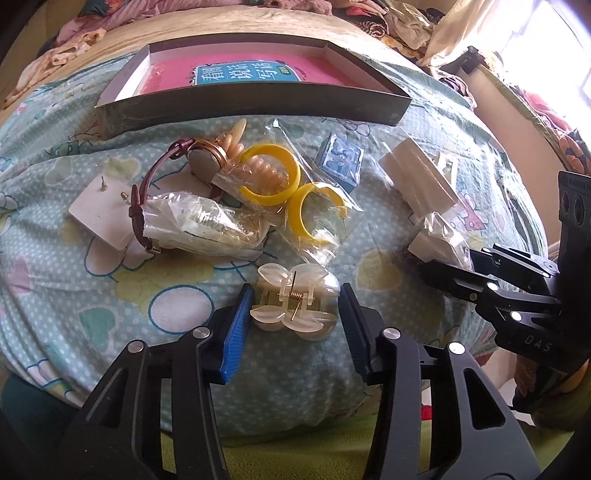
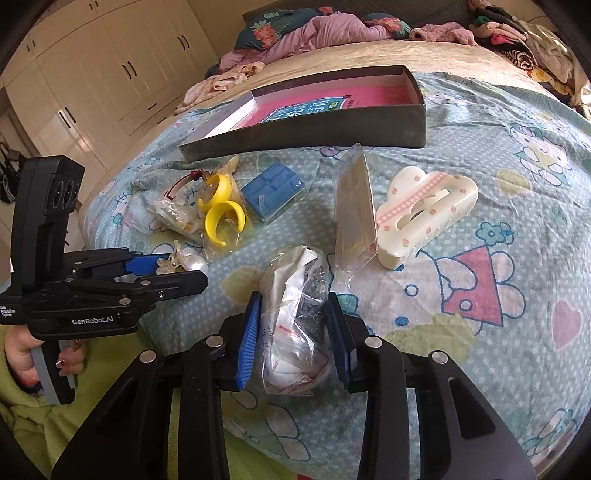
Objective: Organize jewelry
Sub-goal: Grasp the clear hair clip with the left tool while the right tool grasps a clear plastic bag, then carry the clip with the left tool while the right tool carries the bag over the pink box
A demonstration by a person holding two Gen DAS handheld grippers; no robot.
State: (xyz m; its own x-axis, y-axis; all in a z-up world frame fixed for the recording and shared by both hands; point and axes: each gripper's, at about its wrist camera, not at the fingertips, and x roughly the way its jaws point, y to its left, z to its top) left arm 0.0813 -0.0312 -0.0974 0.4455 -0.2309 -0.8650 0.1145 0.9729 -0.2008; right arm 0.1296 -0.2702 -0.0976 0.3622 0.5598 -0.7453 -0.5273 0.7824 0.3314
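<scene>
Pearl hair clip, near bed edge: left gripper jaws spread astride. Close squarely across hinge. Right gripper pinches plastic bag.

Bedroom: bed spread with cartoon-print quilt; cream wardrobe doors seen far left of the right gripper; crumpled clothes piled beyond.

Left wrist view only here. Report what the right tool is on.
Observer: The right tool straddles a crumpled clear bag holding white paper and small trinkets; I cannot tell whether it is gripping.
Operator: Describe the white block beyond that bag.
Observer: It is a cream hair claw with a pink checked stripe, lying apart from the bag.
</scene>
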